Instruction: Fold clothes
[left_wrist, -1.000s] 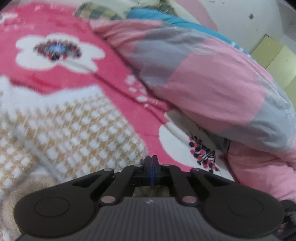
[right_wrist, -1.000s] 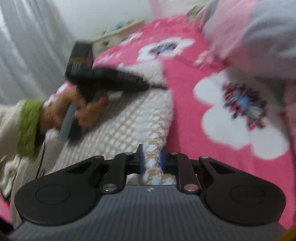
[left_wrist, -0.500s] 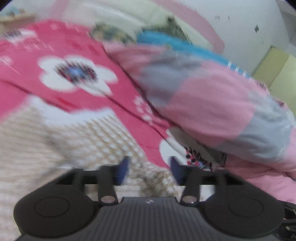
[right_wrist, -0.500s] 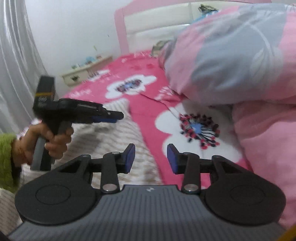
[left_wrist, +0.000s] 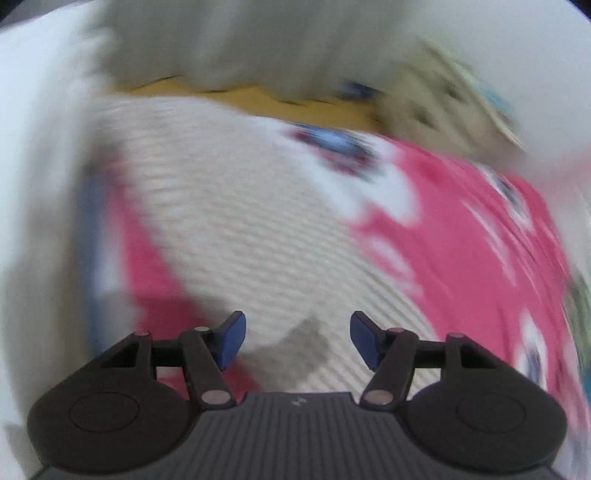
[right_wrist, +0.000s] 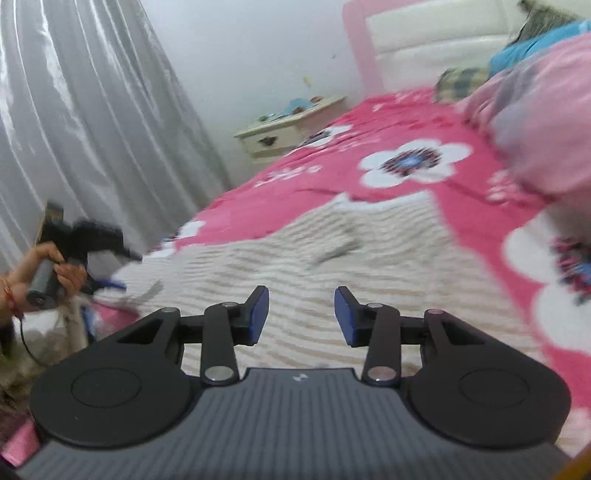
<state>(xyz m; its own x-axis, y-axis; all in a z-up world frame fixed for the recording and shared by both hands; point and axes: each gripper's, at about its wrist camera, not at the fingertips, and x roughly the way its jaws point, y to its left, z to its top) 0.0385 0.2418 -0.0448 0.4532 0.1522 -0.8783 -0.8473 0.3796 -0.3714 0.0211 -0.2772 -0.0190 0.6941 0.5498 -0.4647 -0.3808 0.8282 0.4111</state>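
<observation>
Lying spread across the pink floral bedspread (right_wrist: 399, 122) is the beige-and-white knitted garment (right_wrist: 332, 258), its ribbed stripes running in rows over the bed. It shows in both wrist views, though the left view is heavily smeared by blur, so little detail can be read there beyond the striped knit (left_wrist: 240, 221) and the pink cover with white flowers (left_wrist: 461, 240) around it.

The left gripper (left_wrist: 295, 338) has its jaws spread wide, with nothing between the blue pads (left_wrist: 231, 339); the knit lies just beyond and below them. A darker grey patch on the fabric sits between the fingers, possibly a fold or a shadow; the blur makes it hard to say which.

The right gripper (right_wrist: 301, 317) is likewise parted, its blue pads (right_wrist: 258, 314) well apart and empty, hanging over the near part of the garment. A raised crease in the knit (right_wrist: 336, 247) lies ahead of it.

From the right wrist view, the left gripper (right_wrist: 74, 240) appears at the far left edge of the bed, held by the person's hand (right_wrist: 55, 269) near the garment's edge. A grey curtain (right_wrist: 92, 110) hangs behind it. A cream bedside table (right_wrist: 288, 125) stands against the white wall, next to a pink headboard (right_wrist: 406, 44). A pink and grey quilt (right_wrist: 543, 118) is heaped on the right side of the bed.
</observation>
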